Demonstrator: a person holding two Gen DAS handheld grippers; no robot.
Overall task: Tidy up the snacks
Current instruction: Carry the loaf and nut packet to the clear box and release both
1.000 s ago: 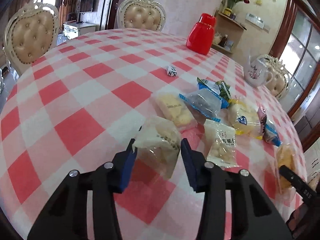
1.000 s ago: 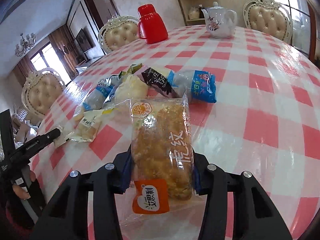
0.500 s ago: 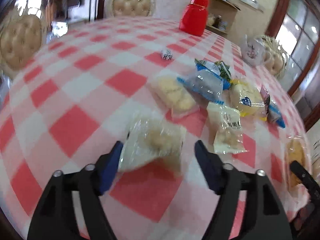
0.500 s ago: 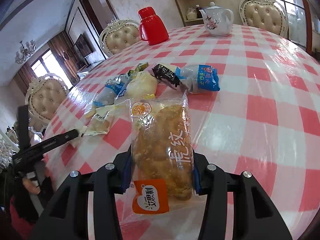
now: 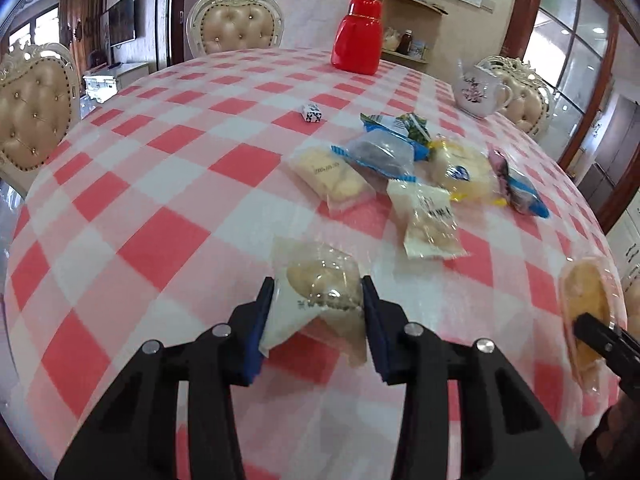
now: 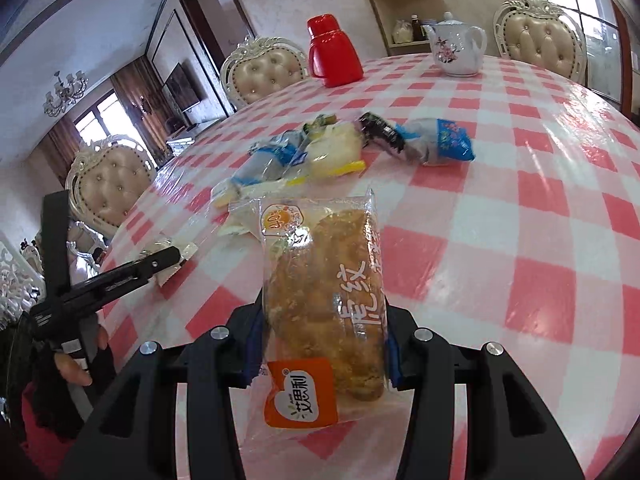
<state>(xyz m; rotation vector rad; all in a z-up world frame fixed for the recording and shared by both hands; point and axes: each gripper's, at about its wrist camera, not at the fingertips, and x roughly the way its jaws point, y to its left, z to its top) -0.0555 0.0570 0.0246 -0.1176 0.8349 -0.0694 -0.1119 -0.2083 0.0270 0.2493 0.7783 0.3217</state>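
A round dining table [image 5: 132,184] under a red-and-white checked cloth fills a room with tufted cream chairs, a red thermos [image 5: 357,36] and a floral teapot [image 5: 478,94] at the far side.

In the left wrist view, the left gripper [image 5: 318,312] sits at lower centre, angled down toward the cloth. Its jaws have just been closing, and the blue pads now press the sides of a clear-wrapped pastry packet [image 5: 320,292], which crumples between them. Right of centre lies a loose pile of snack packets [image 5: 404,168], overlapping and in no order, and a small wrapped sweet [image 5: 311,112] lies apart, up the frame. At the right edge the other tool's tip shows against an orange-brown packet.

In the right wrist view, the right gripper [image 6: 324,344] at lower centre pinches a long floss bread packet [image 6: 324,300] by its sides, holding it lengthwise above the cloth, tilted downward. The pile sits in mid-frame beyond it. At the left edge a hand [image 6: 72,364] grips the left tool's handle.

Sorting looks barely begun: two packets are held, no tidy group is visible, and most remain scattered.
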